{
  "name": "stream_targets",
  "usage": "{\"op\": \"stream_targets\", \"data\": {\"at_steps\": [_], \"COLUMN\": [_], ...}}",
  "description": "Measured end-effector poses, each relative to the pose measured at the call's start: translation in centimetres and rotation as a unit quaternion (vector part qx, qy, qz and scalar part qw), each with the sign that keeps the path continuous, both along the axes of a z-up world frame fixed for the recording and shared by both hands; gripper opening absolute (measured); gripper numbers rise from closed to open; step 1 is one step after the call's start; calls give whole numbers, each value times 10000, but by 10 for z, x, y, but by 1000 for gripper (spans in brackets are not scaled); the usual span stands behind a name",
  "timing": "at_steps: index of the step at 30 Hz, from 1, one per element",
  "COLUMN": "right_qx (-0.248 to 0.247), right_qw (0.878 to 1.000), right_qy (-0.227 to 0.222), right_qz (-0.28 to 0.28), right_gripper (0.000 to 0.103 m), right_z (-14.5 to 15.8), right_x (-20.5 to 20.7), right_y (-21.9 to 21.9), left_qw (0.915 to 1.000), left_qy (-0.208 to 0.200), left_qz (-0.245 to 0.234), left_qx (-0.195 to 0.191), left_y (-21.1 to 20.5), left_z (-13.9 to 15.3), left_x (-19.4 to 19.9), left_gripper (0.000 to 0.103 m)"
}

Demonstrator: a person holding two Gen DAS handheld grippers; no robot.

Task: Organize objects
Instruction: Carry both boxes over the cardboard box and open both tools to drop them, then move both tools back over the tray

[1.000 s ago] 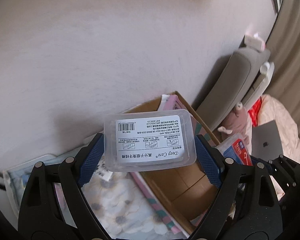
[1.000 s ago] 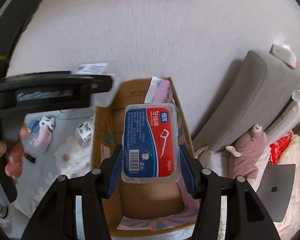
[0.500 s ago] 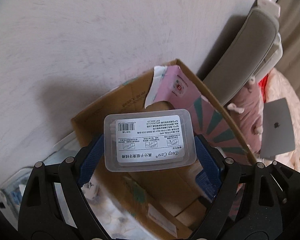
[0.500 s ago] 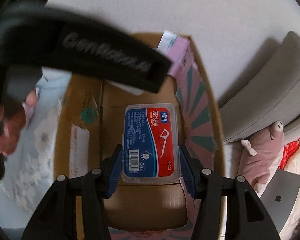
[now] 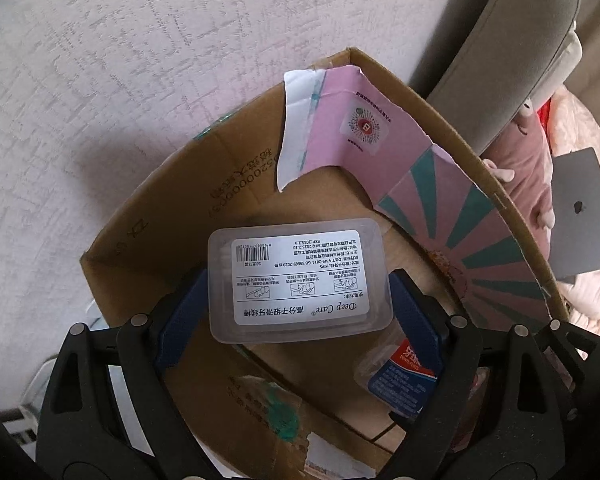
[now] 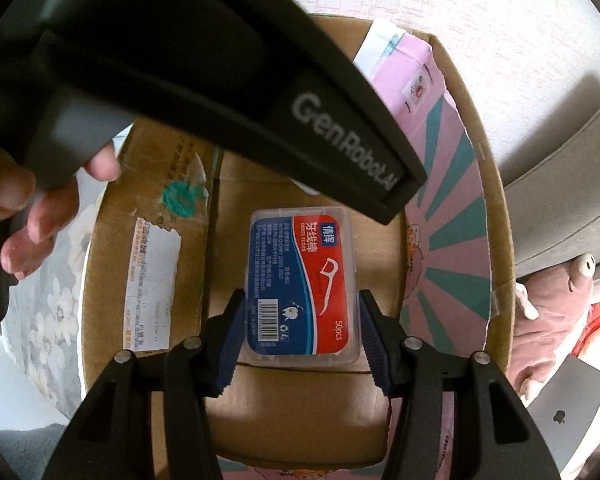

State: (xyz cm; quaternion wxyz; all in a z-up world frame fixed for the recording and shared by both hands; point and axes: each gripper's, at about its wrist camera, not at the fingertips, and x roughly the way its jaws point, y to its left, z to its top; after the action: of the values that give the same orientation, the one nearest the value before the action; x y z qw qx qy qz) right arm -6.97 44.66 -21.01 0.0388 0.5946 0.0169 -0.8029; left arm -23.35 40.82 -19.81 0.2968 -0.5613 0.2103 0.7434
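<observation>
My left gripper (image 5: 298,300) is shut on a clear floss-pick box with a white label (image 5: 298,280) and holds it above the open cardboard box (image 5: 236,184). My right gripper (image 6: 300,320) is open; its pads stand a little apart from the sides of a clear floss-pick box with a red and blue label (image 6: 302,280), which lies on the cardboard box's floor (image 6: 300,408). That red and blue box also shows low right in the left wrist view (image 5: 400,376). The left gripper's black body (image 6: 220,80) crosses the top of the right wrist view.
The box has a pink and green striped liner (image 5: 460,216) along its right wall. A grey cushion (image 5: 512,40), a pink plush toy (image 6: 556,304) and a grey laptop (image 6: 560,416) lie to the right. A floral cloth (image 6: 56,312) lies left of the box.
Both grippers have moved down over the cardboard box. The right gripper has lowered the red and blue box to the box floor and opened off it. The left still holds its box.
</observation>
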Motion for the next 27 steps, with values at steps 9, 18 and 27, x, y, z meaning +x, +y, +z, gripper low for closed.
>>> {"op": "stream_targets", "data": {"at_steps": [9, 18, 27], "right_qx": [-186, -65, 121], "right_qw": [9995, 9986, 9949], "right_qy": [209, 379, 857], "right_qz": [-123, -359, -514], "right_gripper": [72, 76, 76], "right_z": [10, 22, 76], "right_x": [16, 34, 72], "right_y": [1, 5, 1], "left_qw": [9994, 9992, 9967], "left_qy": [309, 302, 508], "left_qz": [-128, -213, -294], "left_qx": [76, 168, 566], "left_y": [3, 3, -11], "left_z": [10, 16, 79], "left_x": [4, 14, 30], "left_gripper": [103, 103, 103]}}
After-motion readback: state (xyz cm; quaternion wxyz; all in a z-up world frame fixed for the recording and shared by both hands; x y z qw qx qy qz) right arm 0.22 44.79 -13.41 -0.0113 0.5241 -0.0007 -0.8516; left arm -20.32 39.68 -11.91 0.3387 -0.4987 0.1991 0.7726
